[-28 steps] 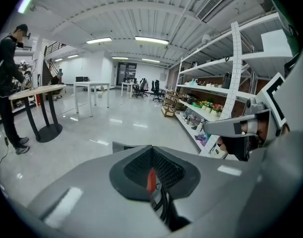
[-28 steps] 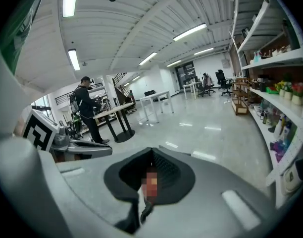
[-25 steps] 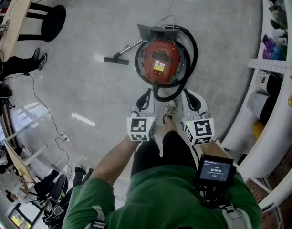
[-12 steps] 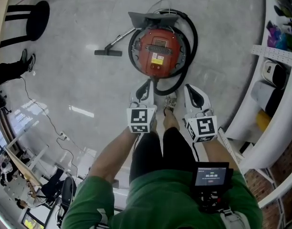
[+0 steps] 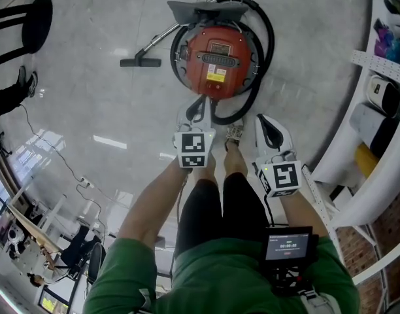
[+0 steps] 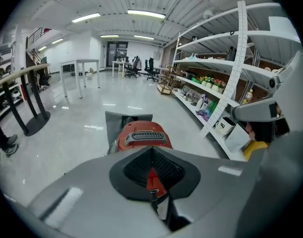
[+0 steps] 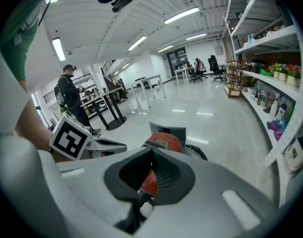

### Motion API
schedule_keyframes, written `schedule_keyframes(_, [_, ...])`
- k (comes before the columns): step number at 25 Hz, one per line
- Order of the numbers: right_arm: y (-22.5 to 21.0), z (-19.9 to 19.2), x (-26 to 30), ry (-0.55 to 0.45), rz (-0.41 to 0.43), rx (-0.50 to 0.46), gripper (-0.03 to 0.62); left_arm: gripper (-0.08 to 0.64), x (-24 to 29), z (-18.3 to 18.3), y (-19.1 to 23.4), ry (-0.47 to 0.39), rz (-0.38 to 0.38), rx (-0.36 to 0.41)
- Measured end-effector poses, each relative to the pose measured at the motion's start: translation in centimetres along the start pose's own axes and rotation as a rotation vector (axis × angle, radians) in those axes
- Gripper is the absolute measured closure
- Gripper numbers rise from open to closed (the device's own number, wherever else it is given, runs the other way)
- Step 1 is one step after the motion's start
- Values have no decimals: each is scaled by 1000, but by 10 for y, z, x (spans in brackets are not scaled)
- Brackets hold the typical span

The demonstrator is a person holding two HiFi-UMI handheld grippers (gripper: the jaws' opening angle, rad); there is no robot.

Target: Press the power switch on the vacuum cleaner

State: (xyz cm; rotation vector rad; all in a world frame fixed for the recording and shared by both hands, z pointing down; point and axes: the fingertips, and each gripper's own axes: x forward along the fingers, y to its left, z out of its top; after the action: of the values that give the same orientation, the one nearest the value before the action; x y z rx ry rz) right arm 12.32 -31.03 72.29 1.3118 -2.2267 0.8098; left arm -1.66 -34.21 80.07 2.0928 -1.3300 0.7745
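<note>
Closest to the camera, a person in a green shirt and black trousers (image 5: 219, 273) stands on a pale glossy floor (image 5: 89, 97), with a black screen unit (image 5: 288, 246) strapped at the right forearm. Both arms reach forward. The grey left gripper (image 5: 197, 110) and the grey right gripper (image 5: 265, 124) each carry a white marker cube and point ahead side by side, with a light shoe (image 5: 234, 135) showing between them. The left gripper (image 6: 151, 150) has its jaws brought together with nothing between them, and the right gripper (image 7: 150, 155) is likewise closed and empty. Just beyond the jaw tips, on the floor, sits the round red vacuum cleaner (image 5: 216, 61), its top showing a grey slotted handle and a yellow label; both gripper views look straight at it (image 6: 141, 135) (image 7: 164, 142), neither gripper touching it. A black corrugated hose (image 5: 265, 51) loops around its body. Past it lie a black floor nozzle (image 5: 140, 62) on a metal tube to the left and a grey flat panel (image 5: 200, 8) behind. Further off stand a black round stool (image 5: 33, 15) on the left and white curved shelving (image 5: 376, 110) on the right
</note>
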Motion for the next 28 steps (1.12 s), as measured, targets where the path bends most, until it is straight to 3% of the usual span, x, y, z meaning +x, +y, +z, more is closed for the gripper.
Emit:
schedule_keyframes(12, [-8,-40,7,30,-8,19,589,538,50,-57,9,108,-9,19])
schedule_keyframes(28, [-21,-67,3,65,-22,46,589,543,76,-80,13,157,-2,41])
